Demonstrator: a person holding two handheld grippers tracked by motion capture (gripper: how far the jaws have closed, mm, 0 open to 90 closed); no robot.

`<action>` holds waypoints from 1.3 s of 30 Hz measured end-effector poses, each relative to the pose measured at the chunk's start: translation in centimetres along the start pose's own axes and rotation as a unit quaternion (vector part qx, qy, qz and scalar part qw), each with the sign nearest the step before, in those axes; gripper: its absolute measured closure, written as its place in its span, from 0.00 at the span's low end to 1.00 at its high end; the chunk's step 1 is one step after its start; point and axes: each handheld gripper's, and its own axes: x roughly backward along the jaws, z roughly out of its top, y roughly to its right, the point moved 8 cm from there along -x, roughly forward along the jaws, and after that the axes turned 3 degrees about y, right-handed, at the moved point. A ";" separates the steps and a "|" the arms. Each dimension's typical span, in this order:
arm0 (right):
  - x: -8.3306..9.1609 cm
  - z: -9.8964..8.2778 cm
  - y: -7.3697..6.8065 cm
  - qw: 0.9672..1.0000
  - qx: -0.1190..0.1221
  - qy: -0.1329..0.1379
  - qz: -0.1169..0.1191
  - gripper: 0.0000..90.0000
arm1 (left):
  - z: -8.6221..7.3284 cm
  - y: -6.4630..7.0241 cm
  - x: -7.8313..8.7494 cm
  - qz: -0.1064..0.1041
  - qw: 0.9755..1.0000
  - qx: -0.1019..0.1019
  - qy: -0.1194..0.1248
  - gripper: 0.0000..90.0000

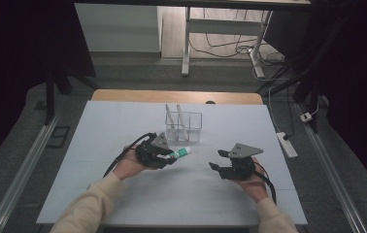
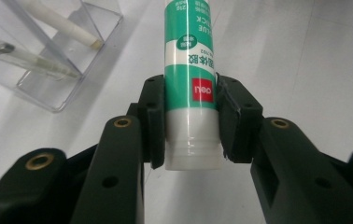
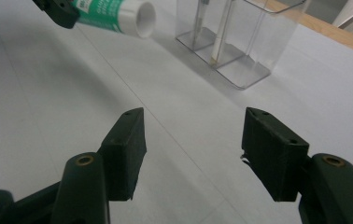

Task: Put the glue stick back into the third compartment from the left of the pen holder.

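- My left claw [image 1: 172, 156] grips a green and white glue stick [image 1: 180, 153], its pads pressed on both sides near the stick's flat white end.
- The stick lies nearly level above the white surface [image 1: 123, 194], its other end pointing right and far, toward a clear holder [image 1: 194, 127].
- The holder stands just beyond the stick, with two white pens [image 1: 181, 121] leaning in its left compartment; the right one looks empty.
- My right claw [image 1: 219, 160] hangs to the right of the glue stick, well apart from it, jaws wide with nothing between them.
- As I judge it, the pick-up is done; carrying the stick over the holder and dropping it in remains.
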 end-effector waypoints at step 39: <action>-2.9 1.9 -3.2 0.998 0.050 -0.022 0.035 0.44 | 0.8 2.4 -4.1 -0.036 0.998 -0.027 -0.035 0.72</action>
